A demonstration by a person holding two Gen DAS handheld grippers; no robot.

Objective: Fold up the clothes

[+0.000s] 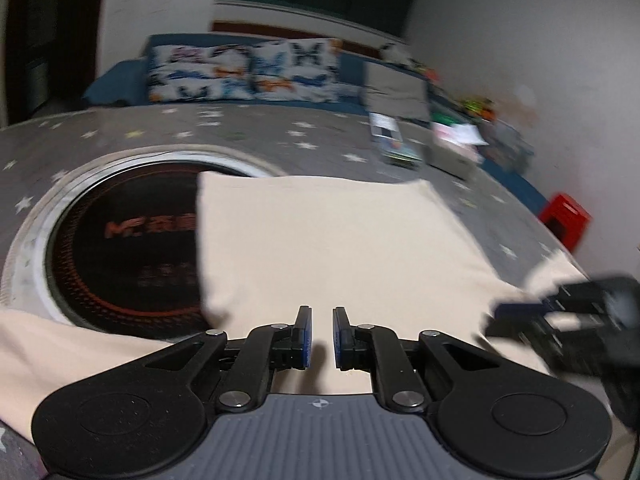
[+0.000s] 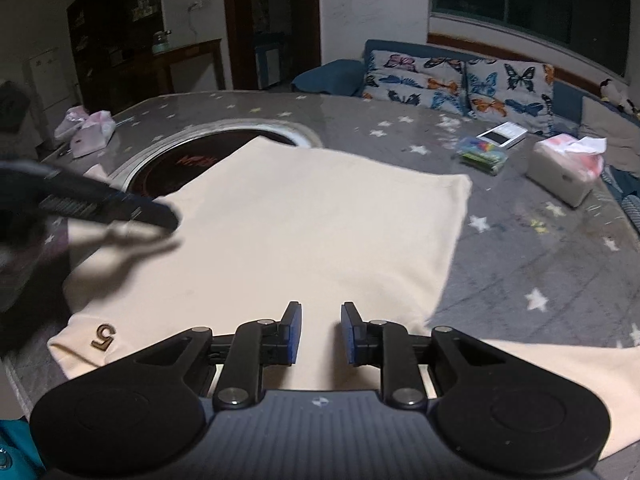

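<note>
A cream garment (image 1: 332, 240) lies partly folded on the grey star-patterned table (image 1: 120, 140); it also shows in the right wrist view (image 2: 304, 216) with a small "5" mark (image 2: 105, 336) near its left corner. My left gripper (image 1: 321, 334) hovers over the garment's near edge, open and empty. My right gripper (image 2: 320, 332) is open and empty over the near edge too. The right gripper appears blurred at the right of the left view (image 1: 568, 320). The left gripper appears blurred at the left of the right view (image 2: 100, 204).
A round black hotplate (image 1: 120, 248) is set in the table, half covered by the garment. A tissue box (image 2: 564, 172), a white device (image 2: 502, 134) and a colourful packet (image 2: 480, 154) sit at the far right. Pink bags (image 2: 86, 128) lie far left. A butterfly-cushioned sofa (image 2: 460, 76) is behind.
</note>
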